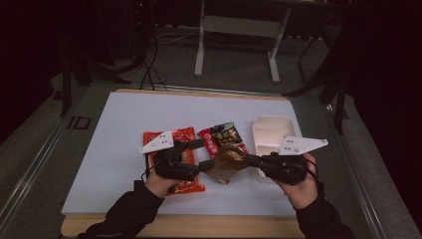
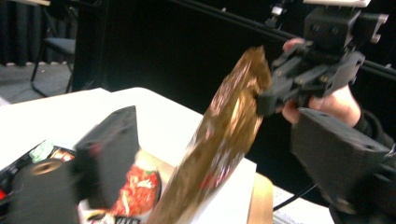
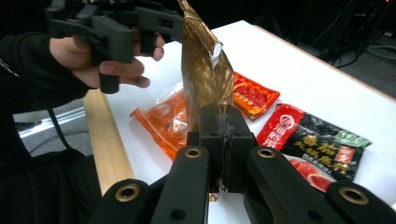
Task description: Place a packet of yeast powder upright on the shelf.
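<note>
A crinkled gold foil packet [image 1: 230,159] hangs in the air between both hands, above the white table top [image 1: 124,129]. My right gripper [image 1: 250,160] is shut on one end of it; in the right gripper view the two black jaws [image 3: 219,119] meet on the foil [image 3: 205,70]. My left gripper [image 1: 203,154] stands open at the packet's other end. In the left gripper view its jaws are wide apart on either side of the gold packet [image 2: 231,121] and do not press on it, and the right gripper [image 2: 280,95] holds the far end.
An orange-red packet [image 1: 185,135] lies under my left hand, and a red and black packet [image 1: 222,135] lies beside it. A white compartment tray [image 1: 271,130] sits at the right. A wooden strip [image 1: 199,225] edges the table's near side. Table legs [image 1: 201,45] stand beyond.
</note>
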`<state>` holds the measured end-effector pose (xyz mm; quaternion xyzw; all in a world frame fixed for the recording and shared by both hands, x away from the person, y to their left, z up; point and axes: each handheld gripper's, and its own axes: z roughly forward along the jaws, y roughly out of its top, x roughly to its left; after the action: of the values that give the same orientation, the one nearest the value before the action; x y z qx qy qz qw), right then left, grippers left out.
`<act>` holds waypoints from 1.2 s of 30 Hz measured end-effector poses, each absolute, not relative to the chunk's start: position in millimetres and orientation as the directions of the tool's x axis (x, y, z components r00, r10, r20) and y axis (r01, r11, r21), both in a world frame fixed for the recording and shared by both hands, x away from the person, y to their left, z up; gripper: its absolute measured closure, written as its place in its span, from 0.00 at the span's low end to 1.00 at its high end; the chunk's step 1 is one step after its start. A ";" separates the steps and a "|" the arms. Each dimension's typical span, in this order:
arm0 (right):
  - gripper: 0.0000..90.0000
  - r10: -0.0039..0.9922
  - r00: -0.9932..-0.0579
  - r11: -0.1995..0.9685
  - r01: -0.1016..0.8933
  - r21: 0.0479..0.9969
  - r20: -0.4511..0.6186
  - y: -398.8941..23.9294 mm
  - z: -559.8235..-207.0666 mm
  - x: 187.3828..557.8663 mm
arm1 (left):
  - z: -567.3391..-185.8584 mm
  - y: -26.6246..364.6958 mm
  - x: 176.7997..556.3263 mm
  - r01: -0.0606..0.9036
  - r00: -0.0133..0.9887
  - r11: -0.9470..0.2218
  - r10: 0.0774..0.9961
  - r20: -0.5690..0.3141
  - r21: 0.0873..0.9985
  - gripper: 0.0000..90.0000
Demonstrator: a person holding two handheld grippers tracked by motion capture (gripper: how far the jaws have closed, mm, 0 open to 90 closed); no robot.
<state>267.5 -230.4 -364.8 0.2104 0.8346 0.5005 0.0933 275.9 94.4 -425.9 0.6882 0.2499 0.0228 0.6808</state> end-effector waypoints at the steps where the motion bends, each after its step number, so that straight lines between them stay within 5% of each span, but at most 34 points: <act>1: 0.99 0.440 -0.897 0.415 0.252 0.874 0.049 -231.3 -362.9 268.3 | -426.6 96.7 274.6 0.315 0.873 0.040 0.379 -0.306 0.948 0.15; 8: 0.99 0.441 -0.897 0.417 0.223 0.881 0.018 -239.2 -348.6 276.5 | -431.6 113.6 263.0 0.306 0.863 -0.013 0.426 -0.272 0.952 0.04; 22: 0.99 0.456 -0.888 0.418 0.161 0.894 -0.053 -252.8 -315.2 296.3 | -450.5 164.5 246.1 0.229 0.823 -0.041 0.542 -0.170 0.973 0.05; 36: 0.99 0.546 -0.833 0.401 0.169 0.900 -0.087 -282.2 -289.7 324.8 | -478.3 196.0 237.4 0.250 0.759 -0.027 0.627 -0.178 0.968 0.05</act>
<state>324.8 -282.2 -289.7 0.2193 0.8157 0.5012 0.1882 237.4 196.0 -478.3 0.7005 0.3128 0.1512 0.6234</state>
